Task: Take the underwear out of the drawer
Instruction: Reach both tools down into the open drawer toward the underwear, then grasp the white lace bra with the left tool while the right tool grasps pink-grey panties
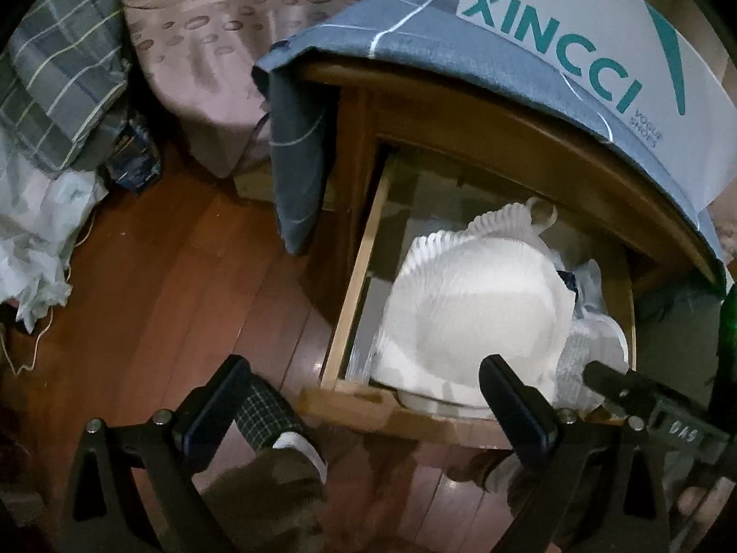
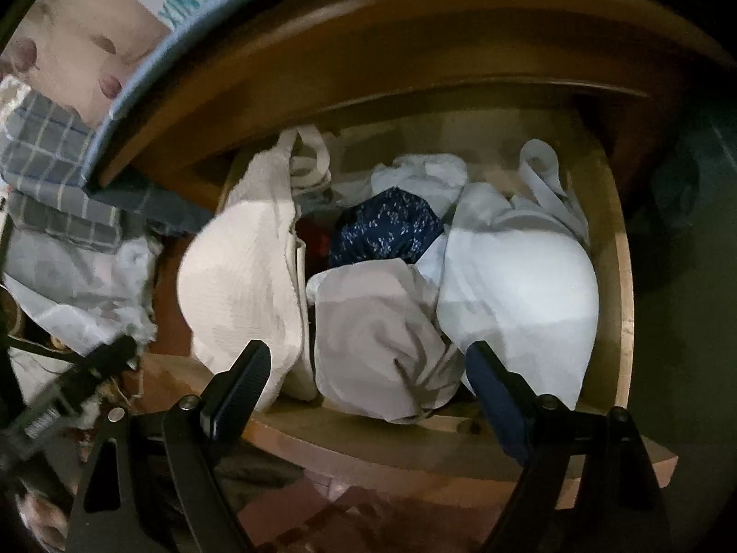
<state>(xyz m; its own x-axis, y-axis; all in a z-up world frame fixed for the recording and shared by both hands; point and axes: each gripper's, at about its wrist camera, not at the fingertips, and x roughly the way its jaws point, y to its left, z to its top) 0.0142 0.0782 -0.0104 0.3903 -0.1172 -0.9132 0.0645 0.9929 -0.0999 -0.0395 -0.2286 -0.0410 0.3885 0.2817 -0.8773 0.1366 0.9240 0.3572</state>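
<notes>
The wooden drawer (image 1: 354,276) of a nightstand stands pulled open and is full of underwear. A white padded bra cup (image 1: 470,304) lies on top in the left wrist view. My left gripper (image 1: 364,382) is open and empty, above the drawer's front left corner. In the right wrist view the drawer (image 2: 622,322) holds a cream bra cup (image 2: 244,285), a crumpled pale garment (image 2: 377,336), a navy patterned piece (image 2: 387,226) and a white bra cup (image 2: 520,285). My right gripper (image 2: 368,364) is open and empty, just above the pale garment.
A blue cloth (image 1: 414,41) and a white XINCCI shoe box (image 1: 612,60) cover the nightstand top. A pink bed cover (image 1: 207,46) and plaid bedding (image 1: 60,69) lie to the left. The wood floor (image 1: 175,276) shows below, with my slippered foot (image 1: 285,433).
</notes>
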